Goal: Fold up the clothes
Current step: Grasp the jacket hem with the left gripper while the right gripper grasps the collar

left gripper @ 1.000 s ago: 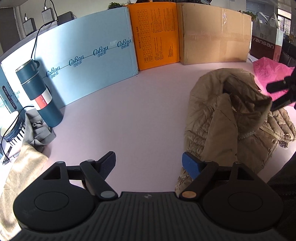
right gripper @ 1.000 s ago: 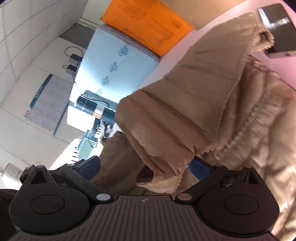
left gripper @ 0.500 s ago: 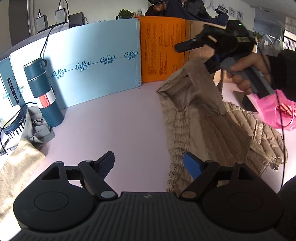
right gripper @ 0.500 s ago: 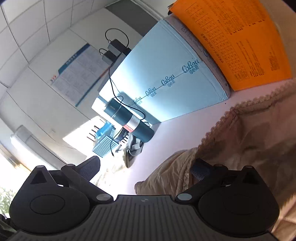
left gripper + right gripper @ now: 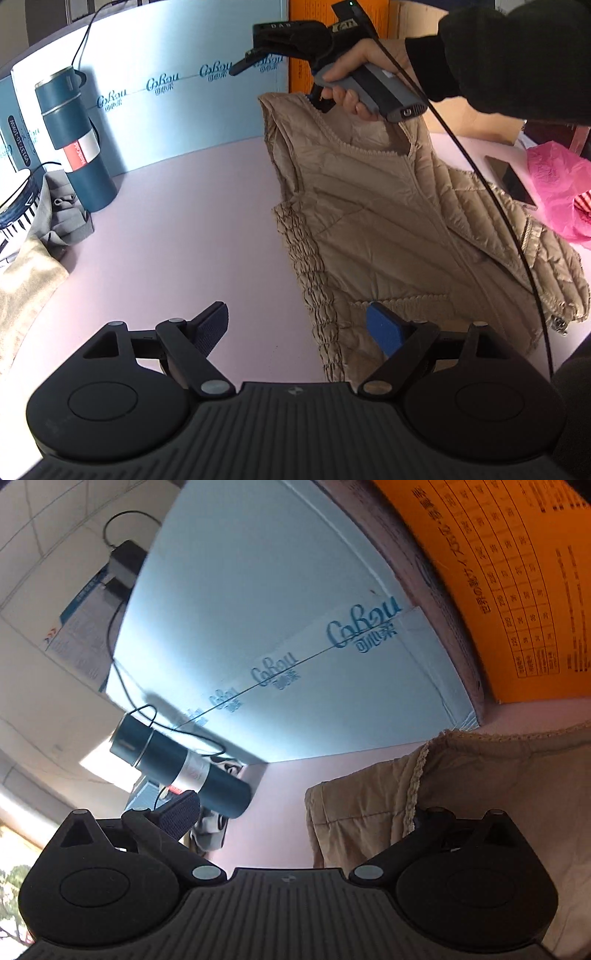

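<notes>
A tan quilted vest (image 5: 373, 221) lies partly on the pink table (image 5: 192, 229). Its upper part is lifted off the table and hangs from my right gripper (image 5: 284, 79), seen from the left wrist view. In the right wrist view the jaws stand wide apart; the vest (image 5: 461, 794) drapes over the right finger, hiding its pad, and the left finger (image 5: 181, 814) is bare. My left gripper (image 5: 299, 325) is open and low over the table. Its blue right pad (image 5: 382, 326) is at the vest's lower left edge.
A dark blue thermos (image 5: 75, 136) stands at the left by grey and beige cloths (image 5: 37, 236). A light blue board (image 5: 177, 92), an orange board (image 5: 517, 590) and a cardboard box line the back. A phone (image 5: 511, 181) and pink bag (image 5: 557, 192) lie right.
My right gripper has risen from the table and moved left and back, lifting the vest's top edge so the vest unfolds and hangs. My left gripper has held its place, open.
</notes>
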`<move>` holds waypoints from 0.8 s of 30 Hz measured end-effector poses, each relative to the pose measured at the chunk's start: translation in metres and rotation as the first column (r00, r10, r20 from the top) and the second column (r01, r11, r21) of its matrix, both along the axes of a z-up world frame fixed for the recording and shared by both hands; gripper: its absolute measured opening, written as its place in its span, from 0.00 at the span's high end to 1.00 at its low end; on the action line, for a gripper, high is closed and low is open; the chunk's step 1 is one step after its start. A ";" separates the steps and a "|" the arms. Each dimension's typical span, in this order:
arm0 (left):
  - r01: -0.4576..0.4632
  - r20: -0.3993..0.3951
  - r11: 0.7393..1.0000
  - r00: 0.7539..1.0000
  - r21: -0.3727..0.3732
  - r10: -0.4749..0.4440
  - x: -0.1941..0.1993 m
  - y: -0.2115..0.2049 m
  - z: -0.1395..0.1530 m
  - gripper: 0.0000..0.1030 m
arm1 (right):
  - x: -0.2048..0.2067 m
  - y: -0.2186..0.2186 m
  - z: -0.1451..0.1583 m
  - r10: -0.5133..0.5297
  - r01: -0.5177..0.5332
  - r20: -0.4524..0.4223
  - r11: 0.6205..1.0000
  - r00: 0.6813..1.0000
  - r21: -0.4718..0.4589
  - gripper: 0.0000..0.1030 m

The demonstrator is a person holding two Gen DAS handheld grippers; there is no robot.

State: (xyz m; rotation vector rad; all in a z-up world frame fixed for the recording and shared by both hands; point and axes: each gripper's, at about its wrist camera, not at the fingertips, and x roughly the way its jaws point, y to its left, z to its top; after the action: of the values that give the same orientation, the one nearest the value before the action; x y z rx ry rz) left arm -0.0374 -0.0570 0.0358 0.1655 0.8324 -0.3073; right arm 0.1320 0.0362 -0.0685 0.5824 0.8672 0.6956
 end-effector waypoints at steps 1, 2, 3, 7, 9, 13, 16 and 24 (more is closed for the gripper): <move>0.014 -0.002 1.000 1.000 0.012 -0.014 0.003 -0.004 -0.004 0.22 | 0.002 0.001 -0.005 -0.010 0.010 -0.016 1.000 1.000 0.007 0.00; 0.029 -0.002 0.999 1.000 0.022 -0.029 0.007 -0.009 -0.008 0.22 | 0.004 0.003 -0.009 -0.018 0.018 -0.028 1.000 0.999 0.012 0.00; 0.045 -0.003 0.998 0.999 0.033 -0.045 0.010 -0.013 -0.012 0.22 | 0.004 0.004 -0.013 -0.023 0.023 -0.038 1.000 0.999 0.016 0.00; 0.106 -0.039 0.991 0.994 0.077 -0.103 0.022 -0.031 -0.028 0.22 | -0.001 0.005 -0.022 0.000 0.000 -0.083 1.000 0.997 -0.004 0.00; 0.132 -0.068 0.986 0.990 0.098 -0.125 0.026 -0.038 -0.037 0.48 | -0.008 0.001 -0.024 0.027 -0.031 -0.088 0.999 0.996 -0.037 0.00; 0.157 -0.058 0.986 0.986 0.058 -0.154 0.023 -0.038 -0.033 0.80 | -0.033 -0.013 -0.024 0.076 -0.085 -0.094 0.992 0.993 -0.092 0.00; 0.138 -0.036 0.990 0.990 0.042 -0.136 0.022 -0.028 -0.026 0.87 | -0.063 -0.033 -0.017 0.086 -0.093 -0.075 0.991 0.994 -0.100 0.00; -0.011 -0.050 0.997 0.999 0.082 0.015 0.025 0.006 -0.032 0.88 | -0.167 -0.106 -0.022 -0.020 0.021 -0.076 0.999 0.997 0.023 0.00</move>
State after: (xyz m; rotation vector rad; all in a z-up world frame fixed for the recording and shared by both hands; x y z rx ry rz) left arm -0.0127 -0.0508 0.0041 0.2296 0.8970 -0.2663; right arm -0.0350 -0.0700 -0.0903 0.6418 0.9232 0.6696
